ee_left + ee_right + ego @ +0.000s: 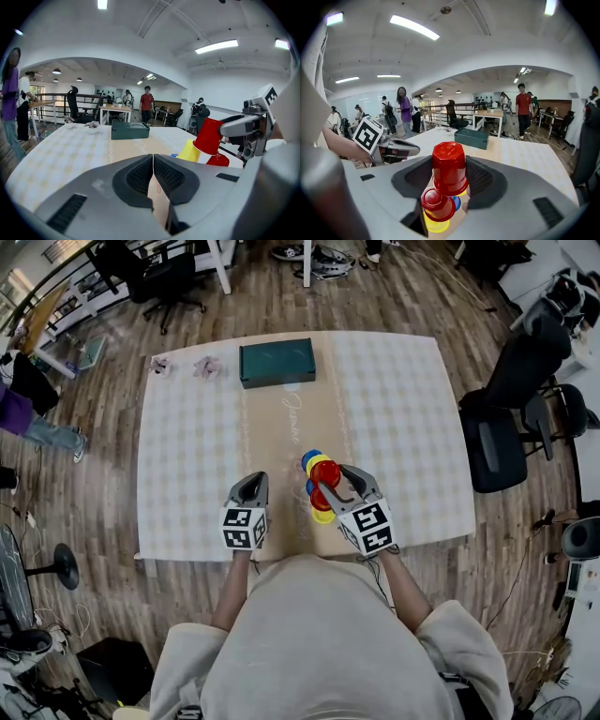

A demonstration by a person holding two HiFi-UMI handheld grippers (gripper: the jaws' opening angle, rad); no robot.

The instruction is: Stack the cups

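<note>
Red cup point(449, 168): glossy, inverted, tilted; pinched by right tool point(450, 180). Left tool point(153, 174) at 9 o'clock, pressed together, empty.

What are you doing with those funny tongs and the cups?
A person is stacking plastic cups on a table. The right tongs grip a red cup upside down, held up over the others: a second red cup, a yellow cup and a blue cup. The left tongs are shut on nothing, off to the side.
</note>
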